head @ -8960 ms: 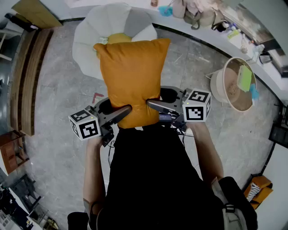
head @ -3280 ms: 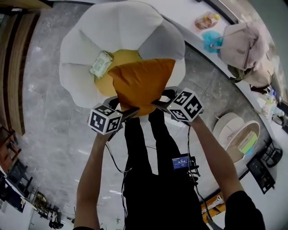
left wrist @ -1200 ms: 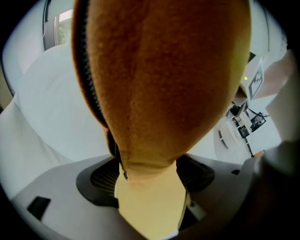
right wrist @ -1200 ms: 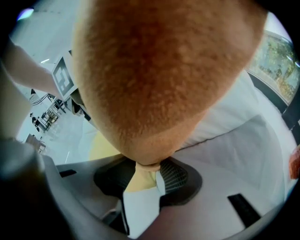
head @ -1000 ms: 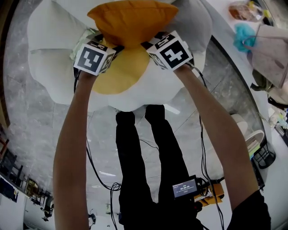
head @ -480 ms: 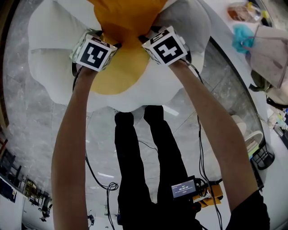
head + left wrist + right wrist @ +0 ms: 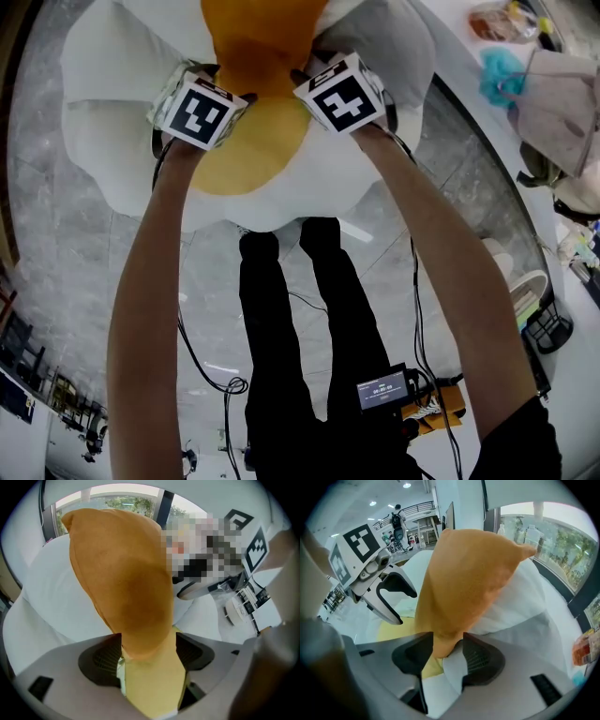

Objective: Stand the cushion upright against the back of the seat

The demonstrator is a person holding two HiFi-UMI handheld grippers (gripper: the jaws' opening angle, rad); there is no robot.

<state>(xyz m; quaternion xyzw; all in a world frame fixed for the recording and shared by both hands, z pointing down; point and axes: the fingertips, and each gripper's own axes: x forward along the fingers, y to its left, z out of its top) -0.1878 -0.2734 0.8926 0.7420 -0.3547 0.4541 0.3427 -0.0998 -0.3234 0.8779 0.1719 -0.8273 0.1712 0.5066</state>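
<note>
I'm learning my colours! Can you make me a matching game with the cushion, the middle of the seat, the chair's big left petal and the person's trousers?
Things:
1. cushion
2. seat middle
3. left chair petal
4. trousers

Colours:
A. white
B. black
C. orange
D. yellow

Pairs: 1-C, 2-D, 3-A, 4-B

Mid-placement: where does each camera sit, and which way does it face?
Head view: on the person's head, looking steeply down at the cushion on the white chair; forearms, legs, left gripper, right gripper show.
Left gripper view: rides the left gripper, looking along its jaws up the cushion; right gripper at right.
Right gripper view: rides the right gripper, looking likewise; left gripper at left.
Shared: both gripper views show the cushion between jaws.
</note>
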